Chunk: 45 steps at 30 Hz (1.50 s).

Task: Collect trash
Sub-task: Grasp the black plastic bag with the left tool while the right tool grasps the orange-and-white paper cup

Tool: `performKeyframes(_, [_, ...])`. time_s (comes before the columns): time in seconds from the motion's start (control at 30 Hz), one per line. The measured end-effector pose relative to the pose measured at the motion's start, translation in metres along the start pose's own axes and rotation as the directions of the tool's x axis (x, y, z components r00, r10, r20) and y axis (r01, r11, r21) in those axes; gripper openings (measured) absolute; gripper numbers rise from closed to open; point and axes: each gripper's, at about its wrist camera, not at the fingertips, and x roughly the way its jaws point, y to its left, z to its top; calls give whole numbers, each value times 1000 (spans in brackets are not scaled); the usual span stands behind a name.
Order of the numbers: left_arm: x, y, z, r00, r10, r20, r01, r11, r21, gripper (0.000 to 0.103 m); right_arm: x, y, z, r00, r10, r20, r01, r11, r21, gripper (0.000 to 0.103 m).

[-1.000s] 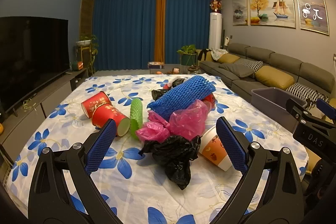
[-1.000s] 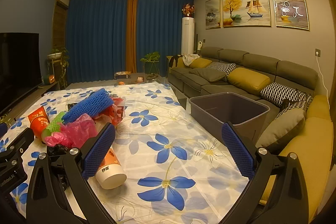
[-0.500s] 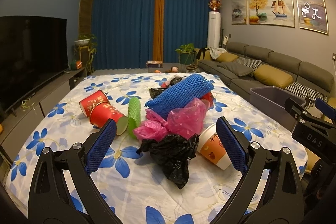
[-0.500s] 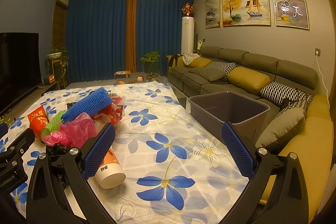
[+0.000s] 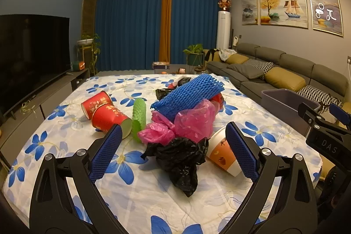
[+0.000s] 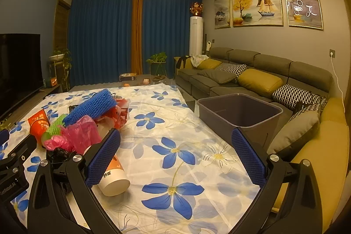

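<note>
The flower-patterned counter point(image 5: 65, 124) carries a trash heap just ahead of the left gripper point(image 5: 173, 154), and the grey bin point(image 6: 239, 111), apparently empty, stands ahead of the right gripper point(image 6: 175, 155). Both grippers are spread wide, holding nothing. No pickup has started, I judge; next, the left should descend onto the black bag point(image 5: 179, 157) nearest between its fingers.

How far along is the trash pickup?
Done: nothing; the grey plastic bin looks empty. In hand: nothing; the left gripper and right gripper are both open. Left: the whole pile on the floral tablecloth, including the crumpled black plastic bag and blue foam net sleeve.
</note>
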Motion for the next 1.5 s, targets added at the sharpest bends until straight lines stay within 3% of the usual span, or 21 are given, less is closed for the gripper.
performKeyframes(0.17, [4, 6, -8, 1000, -17, 0, 17, 1000, -3, 83, 7, 4, -7, 1000, 23, -17, -24, 1000, -9, 98])
performKeyframes(0.3, [13, 10, -17, 999, -27, -22, 27, 1000, 0, 82, 14, 11, -14, 998, 58, -36, -58, 998, -19, 96])
performKeyframes(0.47, [34, 9, -27, 996, -45, -81, 46, 999, 13, 82, 21, 19, -21, 994, 90, -58, -92, 995, -29, 93])
performKeyframes(0.63, [63, 6, -36, 981, -80, -177, 84, 996, 12, 81, 29, 26, -29, 987, 136, -89, -140, 989, -38, 87])
performKeyframes(0.73, [73, 3, -40, 976, -75, -202, 81, 997, 19, 74, 35, 31, -34, 979, 169, -114, -175, 983, -45, 80])
performKeyframes(0.9, [89, 7, -47, 952, -119, -283, 120, 993, -13, 39, 44, 42, -40, 960, 228, -160, -238, 970, -51, 78])
performKeyframes(1.1, [86, 21, -50, 948, -148, -281, 139, 989, -53, 14, 60, 59, -49, 931, 282, -233, -302, 952, -51, 78])
performKeyframes(1.5, [62, 51, -42, 952, -183, -245, 160, 981, -112, 9, 86, 77, -54, 893, 312, -325, -346, 937, -52, 78])
